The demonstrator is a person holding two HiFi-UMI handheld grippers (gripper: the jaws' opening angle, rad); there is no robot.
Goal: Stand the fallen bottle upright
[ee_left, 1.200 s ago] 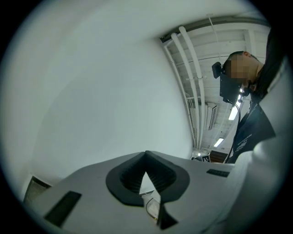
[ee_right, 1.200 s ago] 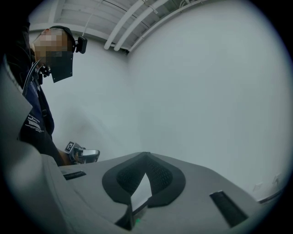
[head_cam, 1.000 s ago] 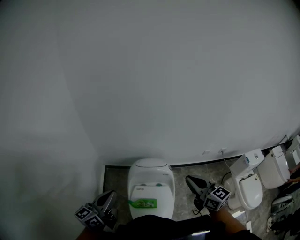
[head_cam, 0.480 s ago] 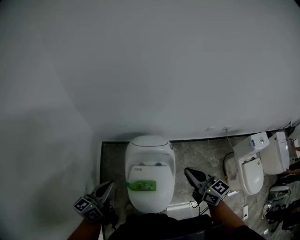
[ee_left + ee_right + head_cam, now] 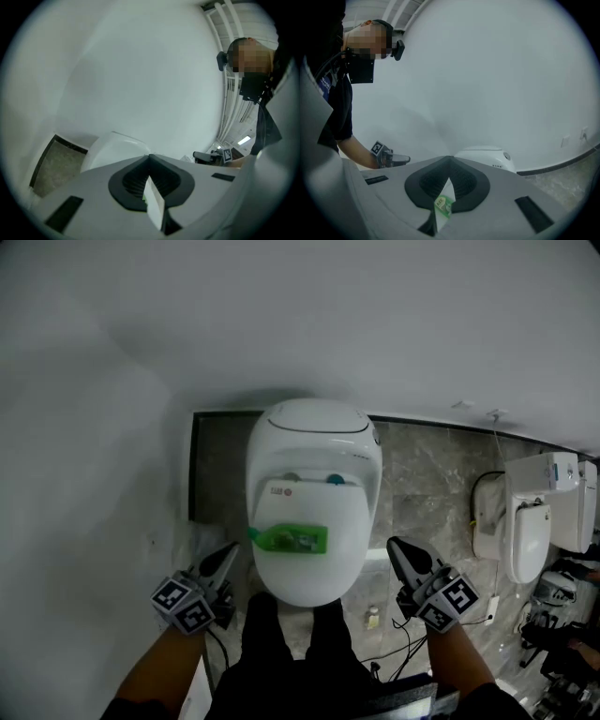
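On the closed lid of the white toilet at the middle of the head view, 1 green bottle lies on its side. It lies across the lid, with its cap towards 9 o'clock and its base towards 3 o'clock. Nothing touches it.

2 grippers flank the front of the lid, both clear of the bottle. The left gripper sits at 8 o'clock from the bottle, just beside the lid's edge. The right gripper sits at 4 o'clock, a little further off. Each carries 1 marker cube.

Each gripper's own view shows its 2 fingers brought together at the tips and holding nothing. Only a thin sliver of the scene shows through the slit behind the tips.

Behind the lid, 2 small round buttons sit side by side.

The grey marbled floor runs off towards 3 o'clock. There 1 more toilet stands, with another white fixture cut off by the frame edge beyond it. 1 small pale bottle stands on the floor at 5 o'clock from the lid, near black cables.
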